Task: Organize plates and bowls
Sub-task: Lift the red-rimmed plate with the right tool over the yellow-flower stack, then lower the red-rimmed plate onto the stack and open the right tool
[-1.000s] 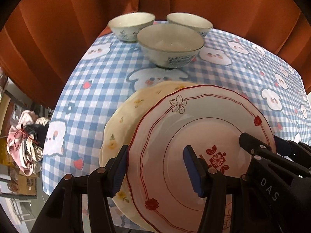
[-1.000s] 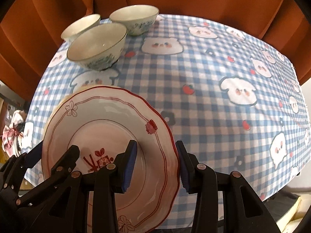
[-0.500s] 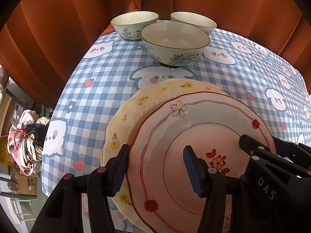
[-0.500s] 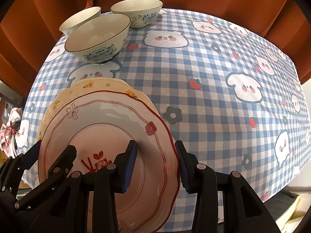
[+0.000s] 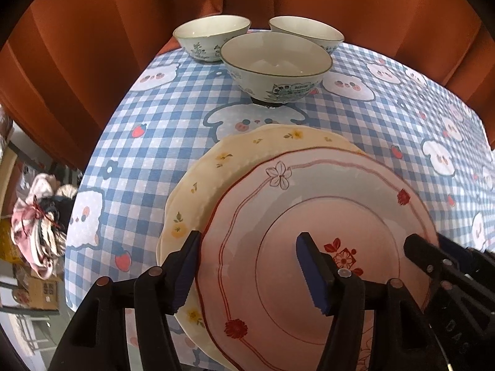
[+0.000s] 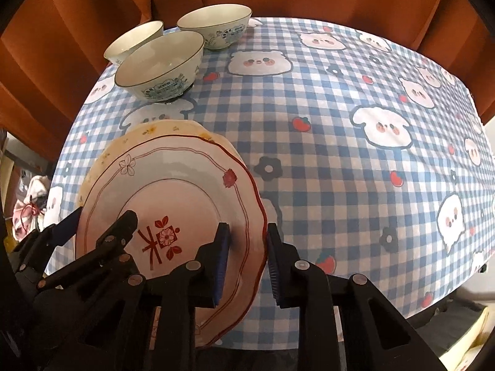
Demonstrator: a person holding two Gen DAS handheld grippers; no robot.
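Over the bench's near edge, the left gripper opens around the pink plate while the right gripper closes on its rim; a one-sided pinch could tip it off the yellow plate.

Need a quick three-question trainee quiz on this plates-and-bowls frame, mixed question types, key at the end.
1. True or false: the red-trimmed plate lies on top of the cream plate.
2. How many bowls stand at the far side of the tablecloth? A) two B) three C) four
3. Which part of the red-trimmed plate sits between the fingers of the right gripper?

Key
1. True; the cream plate's rim shows from under it on the left and far sides.
2. B: a front bowl, a back left bowl and a back right bowl.
3. Its right rim. The jaws are closing; the left gripper straddles the opposite rim, jaws opening.
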